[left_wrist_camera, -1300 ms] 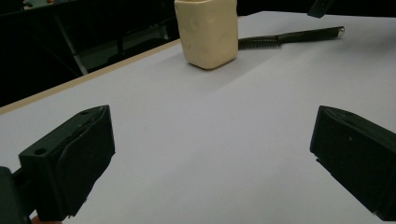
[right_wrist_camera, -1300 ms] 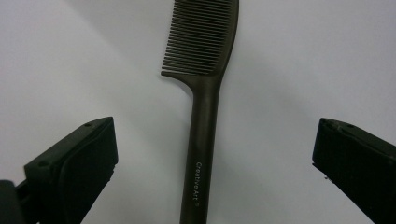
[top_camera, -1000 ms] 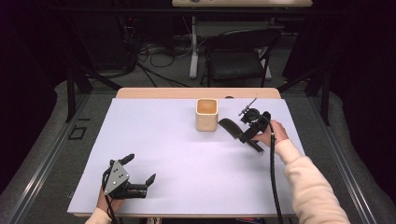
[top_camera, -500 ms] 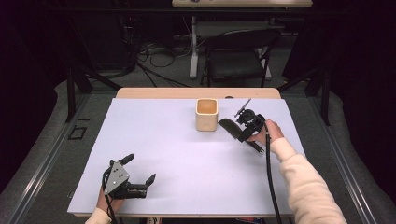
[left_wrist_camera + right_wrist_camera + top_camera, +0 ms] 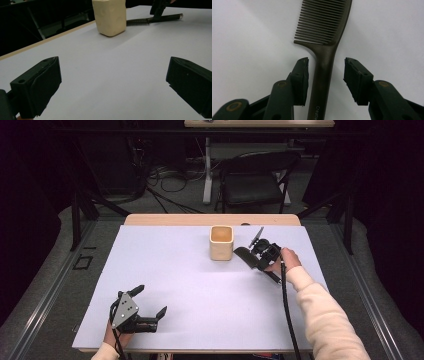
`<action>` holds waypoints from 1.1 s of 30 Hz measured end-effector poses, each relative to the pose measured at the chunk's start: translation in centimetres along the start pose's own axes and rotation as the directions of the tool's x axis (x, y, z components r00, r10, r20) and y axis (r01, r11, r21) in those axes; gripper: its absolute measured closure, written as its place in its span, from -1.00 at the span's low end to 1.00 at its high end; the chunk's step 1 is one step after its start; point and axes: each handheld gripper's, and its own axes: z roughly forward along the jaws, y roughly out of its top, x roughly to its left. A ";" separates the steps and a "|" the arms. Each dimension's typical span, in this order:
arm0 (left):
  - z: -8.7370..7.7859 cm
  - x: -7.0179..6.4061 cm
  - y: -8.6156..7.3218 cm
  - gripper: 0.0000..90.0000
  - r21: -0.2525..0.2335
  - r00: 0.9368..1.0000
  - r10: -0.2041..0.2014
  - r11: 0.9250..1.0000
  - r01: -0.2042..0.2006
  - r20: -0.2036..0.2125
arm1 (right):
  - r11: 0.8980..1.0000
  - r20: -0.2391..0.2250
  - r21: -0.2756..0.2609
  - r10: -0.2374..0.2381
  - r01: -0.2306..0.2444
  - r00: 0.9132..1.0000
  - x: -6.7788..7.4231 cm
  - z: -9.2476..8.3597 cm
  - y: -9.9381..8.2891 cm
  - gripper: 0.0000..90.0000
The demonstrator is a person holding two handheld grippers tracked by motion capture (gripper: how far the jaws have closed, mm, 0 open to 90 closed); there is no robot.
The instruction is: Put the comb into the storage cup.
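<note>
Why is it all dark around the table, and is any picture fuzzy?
High view: light falls on the white table, the room behind stays black. Left gripper view: the cream cup casts a soft shadow, and the near jaws look a bit soft. Right gripper view: the comb is sharp, with faint glare on its handle.

bright lit table, dark surroundings, soft shadows
</note>
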 end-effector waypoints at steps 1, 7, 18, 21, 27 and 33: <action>0.0 0.0 0.0 -1.00 0.001 1.000 0.000 1.000 0.000 0.001 | 1.000 0.001 0.014 0.002 -0.002 1.000 0.0 0.2 0.0 0.25; 0.0 0.0 0.0 -1.00 0.002 1.000 0.000 1.000 0.000 0.000 | 1.000 -0.011 0.019 0.015 -0.015 1.000 -0.1 0.8 0.1 0.31; 0.0 0.0 0.0 -1.00 -0.002 1.000 -0.007 1.000 0.007 -0.001 | 0.996 -0.050 0.050 0.073 -0.070 0.996 -0.5 1.1 0.0 0.56; 0.0 0.0 0.0 -1.00 0.001 1.000 -0.003 1.000 0.003 -0.001 | 0.995 -0.065 0.046 0.093 -0.090 0.994 -0.8 1.1 -0.2 0.58; 0.0 0.0 0.0 -1.00 0.001 1.000 -0.003 1.000 0.003 -0.002 | 0.991 -0.080 0.019 0.131 -0.130 0.988 -1.2 1.1 -0.6 0.59; 0.0 0.0 0.0 -1.00 0.001 1.000 -0.001 1.000 0.001 -0.001 | 0.986 -0.084 0.012 0.165 -0.165 0.983 -1.7 0.3 -1.2 0.59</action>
